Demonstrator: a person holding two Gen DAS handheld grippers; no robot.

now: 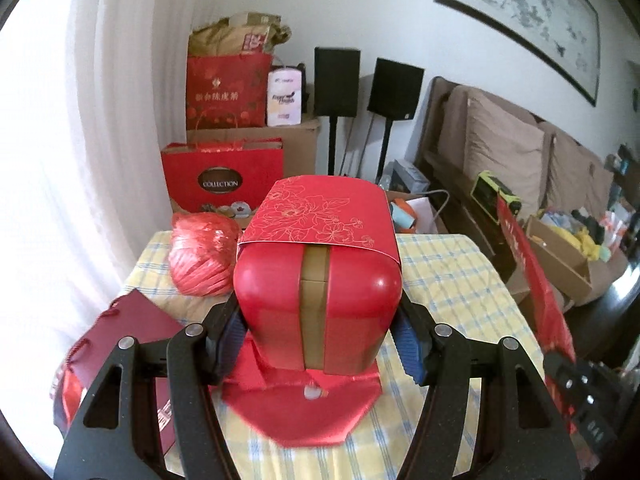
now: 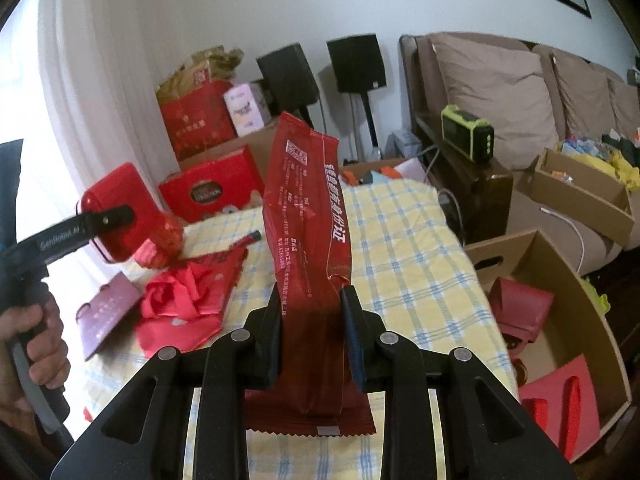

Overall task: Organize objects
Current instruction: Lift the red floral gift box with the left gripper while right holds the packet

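Note:
My left gripper [image 1: 320, 322] is shut on a red tin box [image 1: 320, 300] with a gold band and a flowered red paper sleeve, held up above the checked tablecloth [image 1: 452, 280]. From the right wrist view the same red tin box [image 2: 120, 212] hangs at the left in the left gripper [image 2: 108, 216], with a hand on the handle. My right gripper [image 2: 312, 308] is shut on a long dark red foil packet [image 2: 306, 224] with white print, standing upright between the pads. That packet [image 1: 536, 280] also shows at the right edge of the left wrist view.
On the table lie a red raffia ball [image 1: 200, 256], a maroon paper bag [image 1: 120, 332], crumpled red wrapping [image 2: 188, 296] and a red flat piece [image 1: 304, 408]. An open cardboard box [image 2: 560, 320] with red items stands to the right. Red gift bags [image 1: 222, 180], speakers and a sofa are behind.

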